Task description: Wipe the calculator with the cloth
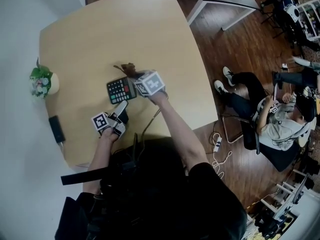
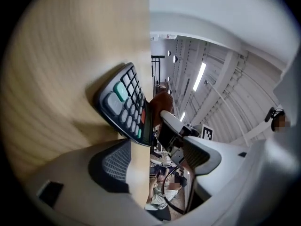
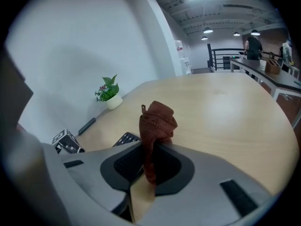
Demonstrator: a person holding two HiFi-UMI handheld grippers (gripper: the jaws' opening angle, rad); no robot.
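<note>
While right gripper (image 3: pixel 149 164) clamps rust-brown knit cloth (image 3: pixel 157 121), left gripper (image 2: pixel 155 157) gapes empty; black keypad calculator (image 2: pixel 124 102) just ahead, green potted plant (image 3: pixel 109 94) well beyond.

I can read no text anywhere. The key legends on the calculator (image 1: pixel 121 89) are too small to make out in any view. The marker cubes (image 1: pixel 150 83) carry only black-and-white square patterns, with no letters or digits on them. I can't pick out a brand, label or sign on anything else.
</note>
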